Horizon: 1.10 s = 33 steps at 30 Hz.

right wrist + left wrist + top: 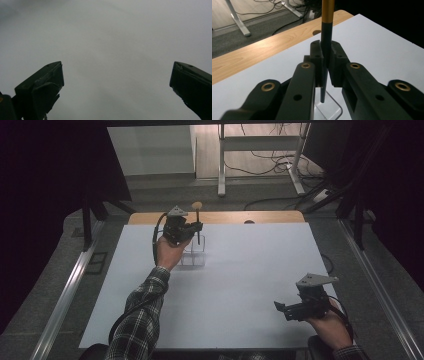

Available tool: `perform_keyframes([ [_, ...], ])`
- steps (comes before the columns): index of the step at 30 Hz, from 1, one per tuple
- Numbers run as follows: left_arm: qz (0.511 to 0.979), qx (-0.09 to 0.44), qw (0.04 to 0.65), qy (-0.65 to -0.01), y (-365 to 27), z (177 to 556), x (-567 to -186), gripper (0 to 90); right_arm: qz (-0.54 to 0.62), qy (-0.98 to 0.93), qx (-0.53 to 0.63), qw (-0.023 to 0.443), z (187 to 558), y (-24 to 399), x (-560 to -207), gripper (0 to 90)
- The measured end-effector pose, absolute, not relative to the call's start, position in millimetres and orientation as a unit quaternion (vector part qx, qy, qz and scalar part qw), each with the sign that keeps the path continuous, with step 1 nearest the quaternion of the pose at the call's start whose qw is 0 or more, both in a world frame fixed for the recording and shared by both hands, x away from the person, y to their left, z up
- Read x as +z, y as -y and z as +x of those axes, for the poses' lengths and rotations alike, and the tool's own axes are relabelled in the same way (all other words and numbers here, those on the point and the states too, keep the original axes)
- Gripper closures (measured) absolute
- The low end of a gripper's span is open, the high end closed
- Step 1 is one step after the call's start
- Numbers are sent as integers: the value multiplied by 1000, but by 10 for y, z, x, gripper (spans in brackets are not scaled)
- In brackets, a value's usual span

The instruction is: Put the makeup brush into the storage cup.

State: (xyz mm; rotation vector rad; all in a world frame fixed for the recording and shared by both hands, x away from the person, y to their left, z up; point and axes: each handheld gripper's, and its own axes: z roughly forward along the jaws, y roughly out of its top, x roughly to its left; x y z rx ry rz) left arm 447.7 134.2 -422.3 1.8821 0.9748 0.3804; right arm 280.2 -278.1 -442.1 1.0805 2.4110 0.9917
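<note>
Above centre of the high view, the left gripper is clamped on the dark handle of a makeup brush, held upright with its tan head on top and its lower end just over a clear acrylic holder on the white table. At lower right, the right gripper hangs with jaws spread wide, holding nothing.

Wood table — white sheet on it — prob. clear holder.

Left tongs clamped tight, arm outstretched; right tongs gaping, resting near.
</note>
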Motion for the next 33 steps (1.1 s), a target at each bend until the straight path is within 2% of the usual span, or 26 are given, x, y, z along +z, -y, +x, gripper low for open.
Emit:
perform_keyframes([
  [33,793,154,436,-396,-1242,4397,-4593,828,369,-852,338,155,2804,2758,-4429,0],
])
